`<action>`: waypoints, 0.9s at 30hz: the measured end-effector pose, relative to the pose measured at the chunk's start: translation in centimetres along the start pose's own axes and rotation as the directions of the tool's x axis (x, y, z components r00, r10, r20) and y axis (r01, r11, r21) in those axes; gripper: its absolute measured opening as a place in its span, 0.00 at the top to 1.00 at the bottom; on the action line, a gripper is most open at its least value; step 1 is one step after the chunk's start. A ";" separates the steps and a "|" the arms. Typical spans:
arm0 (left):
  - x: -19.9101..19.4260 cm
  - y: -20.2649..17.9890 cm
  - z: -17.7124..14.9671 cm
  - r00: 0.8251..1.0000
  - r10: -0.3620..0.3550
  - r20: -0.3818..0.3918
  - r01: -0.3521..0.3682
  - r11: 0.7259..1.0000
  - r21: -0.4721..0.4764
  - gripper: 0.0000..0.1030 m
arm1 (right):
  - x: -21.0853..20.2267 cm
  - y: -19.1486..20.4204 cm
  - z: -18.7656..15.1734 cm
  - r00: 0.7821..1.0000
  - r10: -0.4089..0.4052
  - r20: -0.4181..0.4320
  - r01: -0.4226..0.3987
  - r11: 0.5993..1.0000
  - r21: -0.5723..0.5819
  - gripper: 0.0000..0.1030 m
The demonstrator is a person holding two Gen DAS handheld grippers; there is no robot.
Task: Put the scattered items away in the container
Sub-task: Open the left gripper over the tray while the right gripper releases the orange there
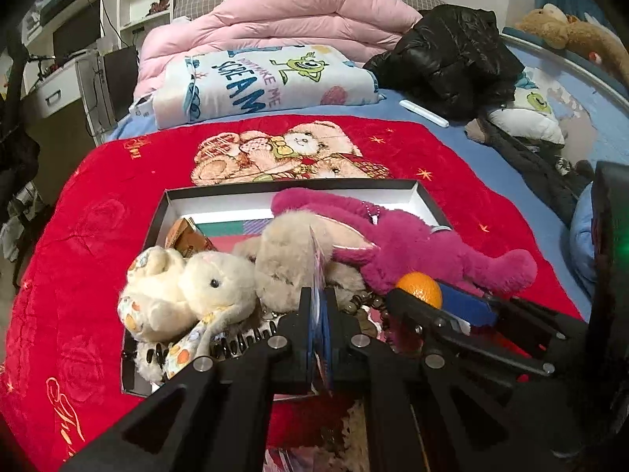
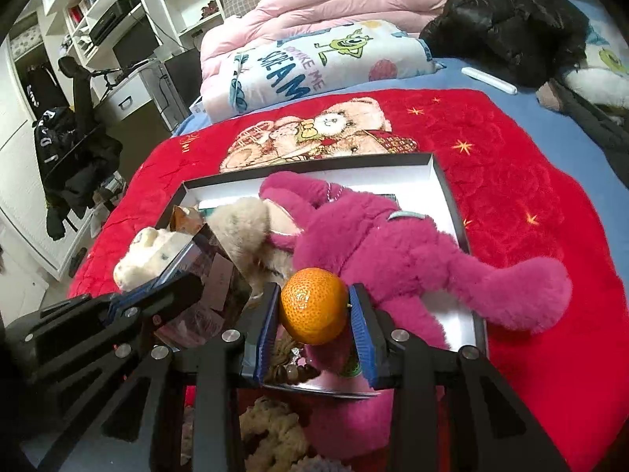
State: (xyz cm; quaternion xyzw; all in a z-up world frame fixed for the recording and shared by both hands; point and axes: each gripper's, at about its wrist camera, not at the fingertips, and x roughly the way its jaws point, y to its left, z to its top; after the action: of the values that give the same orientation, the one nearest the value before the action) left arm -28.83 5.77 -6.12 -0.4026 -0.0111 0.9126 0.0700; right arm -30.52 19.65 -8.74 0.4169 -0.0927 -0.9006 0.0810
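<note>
My right gripper (image 2: 314,310) is clamped on a round orange tangerine (image 2: 313,306), held above the shallow white-lined box (image 2: 444,181). My left gripper (image 1: 317,310) is pinched nearly closed on a thin glossy packet (image 1: 317,271), over the cream plush bunny (image 1: 188,287).

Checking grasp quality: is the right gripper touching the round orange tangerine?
Touching. The right wrist view shows the right gripper with both blue finger pads pressed against the round orange tangerine's sides.

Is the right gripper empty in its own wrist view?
No, the right gripper is shut on an orange, with a blue pad pressed on each side of the fruit.
</note>
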 end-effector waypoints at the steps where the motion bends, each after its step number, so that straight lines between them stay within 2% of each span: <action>1: 0.1 0.0 0.0 1.000 0.001 0.002 -0.001 1.000 0.002 0.96 | 0.2 0.0 -0.2 1.000 0.003 -0.002 -0.003 1.000 -0.005 0.67; 27: 0.7 1.7 -0.5 1.000 0.007 -0.003 -0.007 1.000 -0.016 0.95 | 0.9 0.3 -0.8 1.000 0.018 -0.020 -0.018 1.000 -0.008 0.66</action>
State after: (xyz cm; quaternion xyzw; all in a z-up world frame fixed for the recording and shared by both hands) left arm -29.13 4.21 -7.15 -0.4047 -0.0168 0.9121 0.0638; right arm -30.43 19.09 -9.85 0.4246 -0.0918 -0.8961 0.0917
